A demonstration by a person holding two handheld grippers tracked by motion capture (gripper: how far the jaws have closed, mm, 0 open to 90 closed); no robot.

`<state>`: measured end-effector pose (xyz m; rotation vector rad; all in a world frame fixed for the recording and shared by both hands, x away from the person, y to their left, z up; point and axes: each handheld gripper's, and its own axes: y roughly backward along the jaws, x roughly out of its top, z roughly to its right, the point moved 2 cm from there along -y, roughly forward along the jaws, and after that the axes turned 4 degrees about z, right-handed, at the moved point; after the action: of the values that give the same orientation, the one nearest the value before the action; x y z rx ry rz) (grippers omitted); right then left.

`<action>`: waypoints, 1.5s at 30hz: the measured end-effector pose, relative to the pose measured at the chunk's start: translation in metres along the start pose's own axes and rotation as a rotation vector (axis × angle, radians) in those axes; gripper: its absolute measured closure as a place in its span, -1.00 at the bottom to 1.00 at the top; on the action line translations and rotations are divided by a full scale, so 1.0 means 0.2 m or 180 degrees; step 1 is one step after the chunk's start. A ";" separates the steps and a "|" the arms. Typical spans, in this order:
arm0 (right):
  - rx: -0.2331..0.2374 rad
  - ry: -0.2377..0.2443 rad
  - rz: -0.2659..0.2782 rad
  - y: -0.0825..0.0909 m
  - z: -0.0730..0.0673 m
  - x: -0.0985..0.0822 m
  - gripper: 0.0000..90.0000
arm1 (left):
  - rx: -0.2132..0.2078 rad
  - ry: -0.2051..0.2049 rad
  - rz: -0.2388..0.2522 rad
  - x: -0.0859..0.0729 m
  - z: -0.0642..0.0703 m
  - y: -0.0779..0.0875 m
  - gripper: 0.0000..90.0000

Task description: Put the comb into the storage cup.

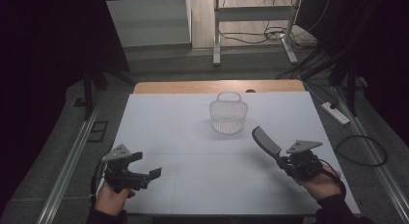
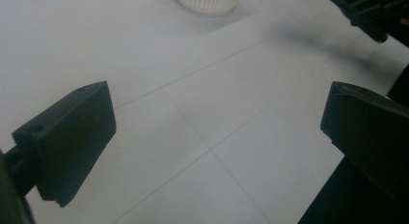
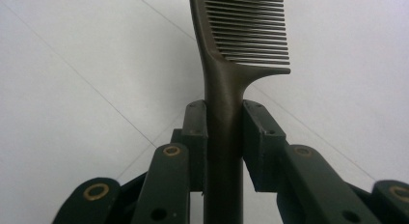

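Right tool [image 1: 284, 159] at four o'clock is pinching the comb [image 1: 265, 140] by its handle, above the tabletop [image 1: 193, 137]. Left tool [image 1: 144, 175], seven o'clock, is idling spread. Basket [image 1: 228, 117], twelve o'clock, is sitting empty; delivery seemingly remaining.

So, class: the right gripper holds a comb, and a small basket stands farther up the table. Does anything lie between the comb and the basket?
Nothing visible does. The comb, clamped by its handle in the right gripper, points toward the white basket, with bare white table between them. The left gripper sits open, well off to the side.
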<state>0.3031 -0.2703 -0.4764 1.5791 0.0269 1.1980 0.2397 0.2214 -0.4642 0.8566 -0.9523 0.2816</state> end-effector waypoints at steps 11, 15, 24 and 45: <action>0.0022 0.0080 0.0233 0.04 -0.04 0.03 0.61 | -0.0191 -0.0125 0.0005 0.14 0.03 -0.12 -1.00; 0.0039 0.0109 0.0277 0.05 -0.05 0.04 0.61 | -0.0264 -0.0176 -0.0012 0.18 0.06 -0.16 -1.00; 0.0073 0.0167 0.0381 0.06 -0.08 0.06 0.61 | -0.0427 -0.0232 -0.0024 0.27 0.10 -0.24 -1.00; 0.0117 0.0325 0.0510 0.05 -0.16 0.13 0.61 | -0.0638 -0.0343 -0.0055 0.38 0.17 -0.41 -1.00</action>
<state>0.2886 -0.2371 -0.4551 1.5739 -0.0118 1.4097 0.3093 0.1316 -0.4344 0.7007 -1.0540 0.1233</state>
